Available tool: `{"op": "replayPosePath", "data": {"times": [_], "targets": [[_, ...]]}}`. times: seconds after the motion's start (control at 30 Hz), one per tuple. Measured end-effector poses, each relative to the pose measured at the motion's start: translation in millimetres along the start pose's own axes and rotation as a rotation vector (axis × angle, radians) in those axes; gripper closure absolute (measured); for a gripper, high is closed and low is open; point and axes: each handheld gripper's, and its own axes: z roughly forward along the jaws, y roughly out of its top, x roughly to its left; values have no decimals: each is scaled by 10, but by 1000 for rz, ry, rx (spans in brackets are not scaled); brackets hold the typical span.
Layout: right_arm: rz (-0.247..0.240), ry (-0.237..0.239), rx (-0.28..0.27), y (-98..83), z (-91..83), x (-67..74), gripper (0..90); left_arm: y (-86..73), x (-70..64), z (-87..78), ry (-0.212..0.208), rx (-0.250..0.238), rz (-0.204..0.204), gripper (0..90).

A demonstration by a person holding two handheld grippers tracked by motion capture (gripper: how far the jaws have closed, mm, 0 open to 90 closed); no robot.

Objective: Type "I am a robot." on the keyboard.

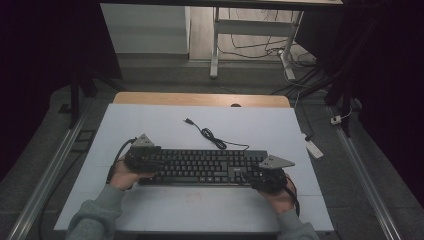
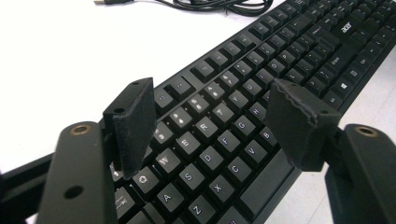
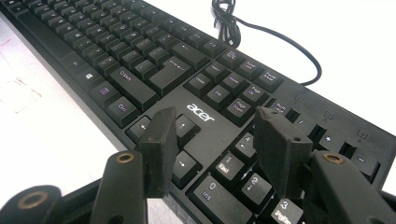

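in the high view a black keyboard (image 1: 202, 167) lies flat across the near half of a white table top (image 1: 150, 125), its long side parallel to the near edge. a bare white strip runs between the keyboard and that near edge, and a wider bare stretch lies beyond it toward the far wooden edge. the keyboard's thin black cable (image 1: 212, 137) loops loosely over that far stretch and ends in a small plug. the left gripper (image 1: 142, 159) sits over the keyboard's left end, the right gripper (image 1: 265, 175) over its right end, each in a person's hand, grey sleeves coming in from below.

in the left gripper view the jaws stand wide apart above the letter keys, nothing between the matte, rough-edged black pads (image 2: 133, 123). the keys are low, square, smooth plastic with white legends; white table lies open to the left.

in the right gripper view the right gripper's jaws are parted too, hovering over the arrow keys and number pad, gripping nothing. the keyboard's right edge is close on the right; the cable curves over open white table beyond.
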Motion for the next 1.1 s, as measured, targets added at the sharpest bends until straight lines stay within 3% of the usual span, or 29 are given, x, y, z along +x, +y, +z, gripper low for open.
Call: {"op": "replayPosePath", "data": {"times": [0.67, 0.93, 1.1], "targets": [[-7, 17, -39, 134, 15, 47, 498, 1, -10, 25, -2, 9, 10, 318], [-9, 49, -52, 225, 87, 119, 521, 2, -27, 42, -4, 18, 17, 315], [-14, 91, -68, 303, 158, 172, 603, 3, -30, 51, -5, 24, 23, 312]]}}
